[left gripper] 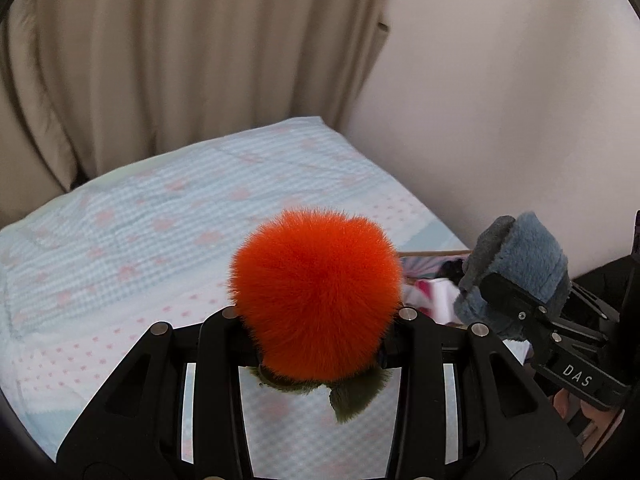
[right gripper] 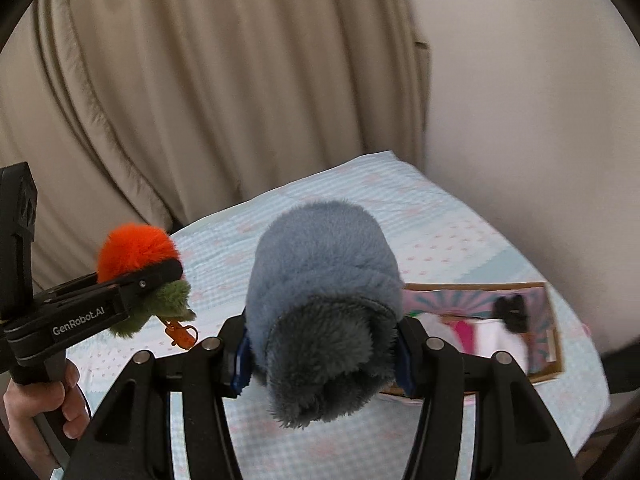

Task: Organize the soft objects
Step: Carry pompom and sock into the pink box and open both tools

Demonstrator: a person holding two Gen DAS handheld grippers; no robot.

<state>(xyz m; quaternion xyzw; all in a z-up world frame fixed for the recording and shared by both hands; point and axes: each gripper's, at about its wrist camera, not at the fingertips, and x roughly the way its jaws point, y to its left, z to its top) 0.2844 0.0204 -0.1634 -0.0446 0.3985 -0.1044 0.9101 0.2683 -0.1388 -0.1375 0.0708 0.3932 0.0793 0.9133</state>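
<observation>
2 handheld grippers are raised above a bed covered in a pale blue checked quilt (left gripper: 132, 240) with pink hearts. The left gripper (left gripper: 316, 344) is clamped on a fluffy orange pom-pom toy (left gripper: 316, 296) with green plush leaves underneath; from the right wrist view a small orange clip (right gripper: 180, 334) dangles below it. The right gripper (right gripper: 324, 356) is closed around a blue-grey plush toy (right gripper: 324, 292) with a darker grey end facing the camera. Both toys hang in the air, side by side and apart. Near the bed's right edge lies an open cardboard box (right gripper: 552, 312) with a pink and teal lining and blurred soft items inside. Beige curtains (left gripper: 180, 48) hang behind.
</observation>
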